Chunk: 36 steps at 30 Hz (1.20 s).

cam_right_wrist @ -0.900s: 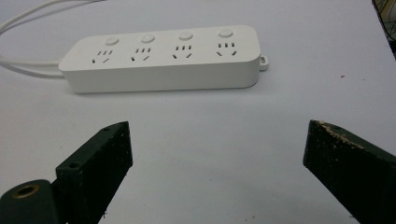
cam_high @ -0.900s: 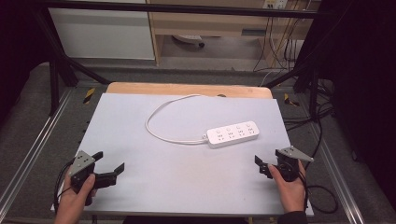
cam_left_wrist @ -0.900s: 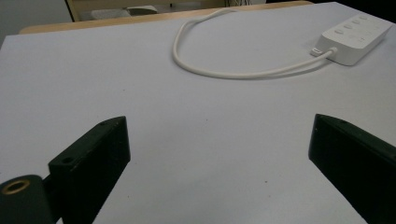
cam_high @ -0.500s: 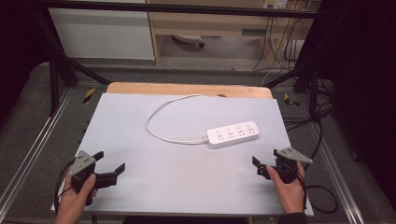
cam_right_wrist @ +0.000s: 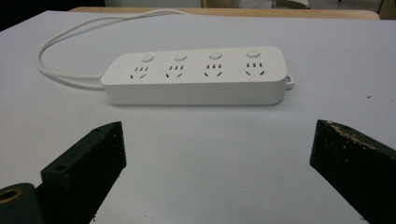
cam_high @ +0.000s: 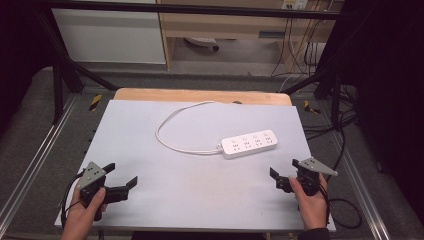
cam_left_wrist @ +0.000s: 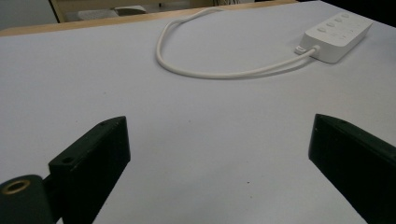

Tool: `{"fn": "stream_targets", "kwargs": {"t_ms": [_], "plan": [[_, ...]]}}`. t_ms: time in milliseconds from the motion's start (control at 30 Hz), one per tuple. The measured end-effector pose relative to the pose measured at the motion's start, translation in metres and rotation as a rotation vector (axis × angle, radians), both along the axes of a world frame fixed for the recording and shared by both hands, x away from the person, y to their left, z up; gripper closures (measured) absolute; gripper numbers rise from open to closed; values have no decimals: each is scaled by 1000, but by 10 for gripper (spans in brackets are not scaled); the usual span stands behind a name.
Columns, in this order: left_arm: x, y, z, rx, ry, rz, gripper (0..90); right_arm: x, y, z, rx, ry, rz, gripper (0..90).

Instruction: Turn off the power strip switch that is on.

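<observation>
- White power strip (cam_high: 249, 144) lies flat on the pale grey table top (cam_high: 200, 200), right of centre in the high view, long axis tilted a little, right end higher in frame.
- Four socket groups on its top face, a round button above each; clear in the right gripper view (cam_right_wrist: 196, 74).
- White cord (cam_high: 175, 125) leaves the strip's left end, loops left and up, then runs toward the top edge of the sheet near the wooden strip (cam_high: 200, 95). Where it ends I can't tell.
- In the left gripper view, the strip (cam_left_wrist: 337, 36) sits upper right and the cord loop (cam_left_wrist: 187, 60) upper centre.
- Left gripper (cam_high: 120, 176): lower left of the high view, held in the left hand (cam_high: 85, 212), jaws wide apart, nothing between them. Grey plate on top. Well apart from the strip.
- Left gripper view agrees: the two black jaws sit at the bottom corners with bare table between (cam_left_wrist: 219, 163).
- Right gripper (cam_high: 285, 170): lower right of the high view, held in the right hand (cam_high: 311, 200), jaws spread, empty. Near the strip's right end, below it in frame, not touching.
- Right gripper view: the strip lies straight ahead, crosswise, beyond the jaw tips, with clear table between. The right-hand jaw's edge looks scuffed or dusty.
- Black cable (cam_high: 345, 210) trails from the right gripper off the table's lower right edge.
</observation>
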<state>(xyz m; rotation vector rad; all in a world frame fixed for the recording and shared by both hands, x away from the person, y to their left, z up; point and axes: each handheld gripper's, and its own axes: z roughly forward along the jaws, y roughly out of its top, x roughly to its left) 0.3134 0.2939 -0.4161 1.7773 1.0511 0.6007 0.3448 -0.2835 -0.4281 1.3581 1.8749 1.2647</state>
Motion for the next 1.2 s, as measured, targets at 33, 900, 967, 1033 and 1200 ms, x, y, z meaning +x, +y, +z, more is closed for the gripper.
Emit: {"fn": "stream_targets", "kwargs": {"t_ms": [33, 900, 967, 1033, 1200], "plan": [[0, 1, 0, 2, -1, 4, 54, 0, 0, 1, 4, 0, -13, 43], [1, 2, -2, -4, 15, 7, 55, 36, 8, 43, 47, -125, -32, 55], [1, 2, -2, -3, 14, 4, 55, 39, 10, 47, 51, -128, -30, 67], [2, 3, -2, -6, 18, 8, 55, 43, 12, 51, 33, -127, -29, 84], [1, 4, -2, -8, 16, 9, 55, 52, 19, 62, 40, -134, -16, 165]]}}
